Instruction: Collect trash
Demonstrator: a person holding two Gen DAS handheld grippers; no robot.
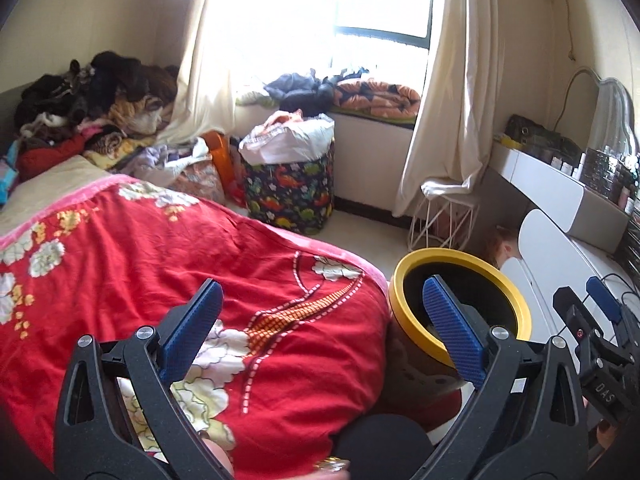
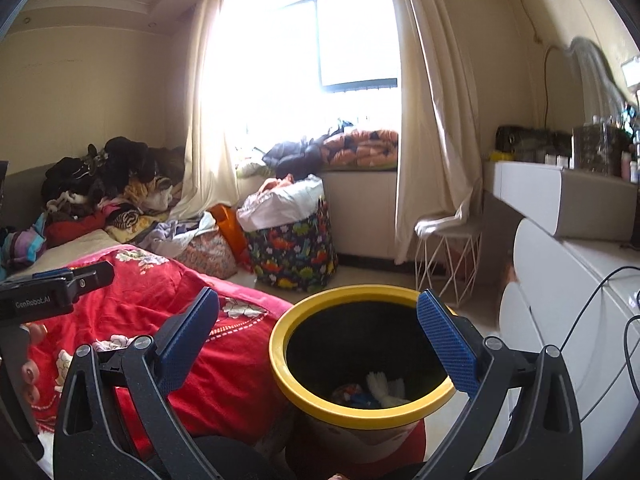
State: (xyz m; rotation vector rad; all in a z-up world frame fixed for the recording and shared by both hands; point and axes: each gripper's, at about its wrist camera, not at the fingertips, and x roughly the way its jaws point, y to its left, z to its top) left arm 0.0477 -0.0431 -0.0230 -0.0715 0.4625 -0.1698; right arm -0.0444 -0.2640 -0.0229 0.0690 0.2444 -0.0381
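Observation:
A trash bin with a yellow rim (image 2: 360,416) stands on the floor beside the bed. Inside it lie white crumpled paper (image 2: 386,390) and some colourful scraps. My right gripper (image 2: 318,334) is open and empty, held just above the bin's mouth. My left gripper (image 1: 322,322) is open and empty over the red floral bedspread (image 1: 160,264), with the bin (image 1: 408,280) to its right. The right gripper also shows in the left wrist view (image 1: 588,312) at the far right edge.
A pile of clothes (image 1: 88,96) lies at the head of the bed. A dinosaur-print basket (image 1: 290,192) full of laundry stands by the window. A white wire stool (image 1: 444,220) and a white dresser (image 2: 560,280) with cables stand on the right.

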